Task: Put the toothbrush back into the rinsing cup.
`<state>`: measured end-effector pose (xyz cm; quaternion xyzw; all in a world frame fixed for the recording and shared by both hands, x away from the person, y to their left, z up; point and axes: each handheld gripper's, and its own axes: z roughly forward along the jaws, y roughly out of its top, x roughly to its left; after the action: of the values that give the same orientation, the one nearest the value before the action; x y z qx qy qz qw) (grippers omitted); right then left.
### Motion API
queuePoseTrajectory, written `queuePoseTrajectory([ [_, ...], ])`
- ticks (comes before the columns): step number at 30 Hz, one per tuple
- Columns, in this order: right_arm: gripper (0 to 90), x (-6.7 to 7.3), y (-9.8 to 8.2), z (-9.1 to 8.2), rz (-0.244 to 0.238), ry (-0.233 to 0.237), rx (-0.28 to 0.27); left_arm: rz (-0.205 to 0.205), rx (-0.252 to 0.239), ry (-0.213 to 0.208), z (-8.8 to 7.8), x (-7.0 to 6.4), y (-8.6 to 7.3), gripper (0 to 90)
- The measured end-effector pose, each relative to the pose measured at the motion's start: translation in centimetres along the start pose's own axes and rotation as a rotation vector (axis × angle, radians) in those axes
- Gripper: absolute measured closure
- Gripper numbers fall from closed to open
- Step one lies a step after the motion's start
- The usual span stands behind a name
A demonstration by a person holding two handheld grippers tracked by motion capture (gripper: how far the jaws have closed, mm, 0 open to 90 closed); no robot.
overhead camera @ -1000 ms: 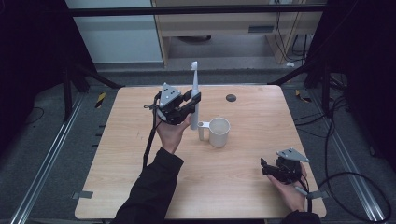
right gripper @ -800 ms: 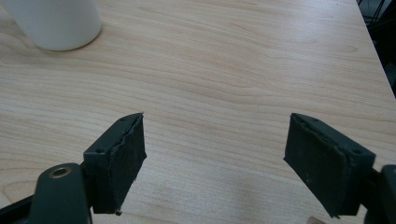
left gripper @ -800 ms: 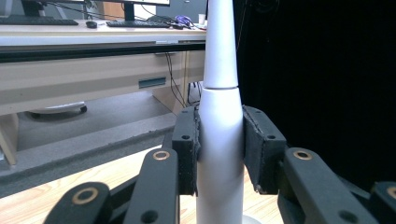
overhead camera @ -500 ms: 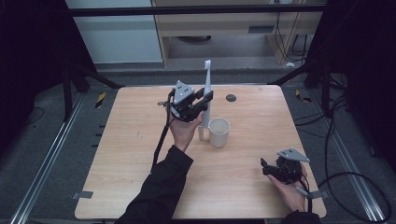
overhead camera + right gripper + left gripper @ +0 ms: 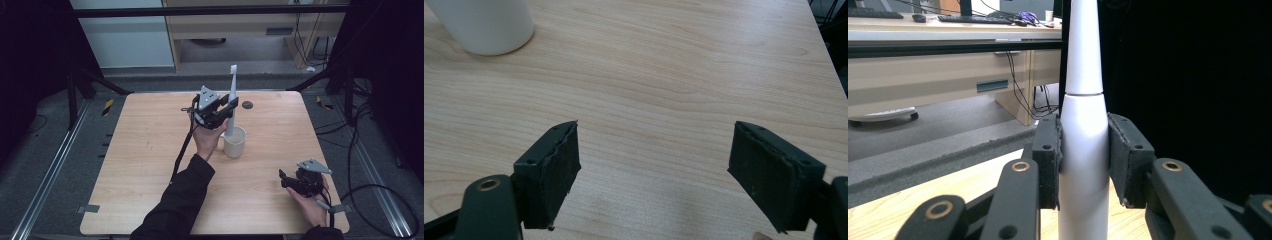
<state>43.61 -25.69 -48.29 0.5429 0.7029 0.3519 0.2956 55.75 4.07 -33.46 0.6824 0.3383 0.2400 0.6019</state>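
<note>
A white electric toothbrush (image 5: 232, 90) stands upright in my left gripper (image 5: 231, 106), head up. In the left gripper view both pads press on the toothbrush's handle (image 5: 1083, 150), so the left gripper (image 5: 1083, 160) is shut on it. Its lower end reaches the rim of a white cup (image 5: 234, 143) near the table's middle; whether it is inside the cup I cannot tell. My right gripper (image 5: 283, 179) rests low at the table's front right, its jaws wide open over bare wood (image 5: 654, 170). The cup (image 5: 484, 22) lies farther off at the top left of that view.
The wooden table (image 5: 145, 165) has a small black disc (image 5: 247, 105) near its far edge, behind the cup. A dark frame bar and a desk stand beyond the table. Cables trail on the floor at the right.
My left gripper has carried the toothbrush to the right and slightly down, from beside the cup to over its rim. The right gripper has stayed put.
</note>
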Motion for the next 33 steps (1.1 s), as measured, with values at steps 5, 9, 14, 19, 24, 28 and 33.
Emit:
queuePoseTrajectory([
  [5,20.5,0.0,0.0,0.0,0.001,0.002,0.001,0.003,0.002,0.003,0.5,-0.1,-0.2,66.9],
  [9,20.5,0.1,0.0,0.0,0.0,0.005,0.001,0.007,0.007,0.002,1.2,-0.2,-0.2,66.9],
  [14,20.5,0.1,0.0,0.1,-0.002,0.007,0.001,0.014,0.02,0.001,2.2,-0.5,-0.6,66.9],
  [19,20.6,0.0,0.0,0.0,0.005,0.006,-0.004,0.016,0.037,0.003,3.0,-0.5,-1.2,66.9],
  [24,20.6,0.1,0.0,0.0,0.002,0.007,-0.001,0.021,0.064,0.01,3.3,-0.5,-1.9,66.9],
  [28,20.7,0.2,0.0,0.0,-0.003,0.006,-0.001,0.025,0.082,0.014,3.4,-0.4,-2.6,66.9],
  [33,20.7,0.2,0.0,0.1,-0.006,0.005,0.003,0.022,0.098,0.011,3.6,-0.3,-3.6,66.9],
])
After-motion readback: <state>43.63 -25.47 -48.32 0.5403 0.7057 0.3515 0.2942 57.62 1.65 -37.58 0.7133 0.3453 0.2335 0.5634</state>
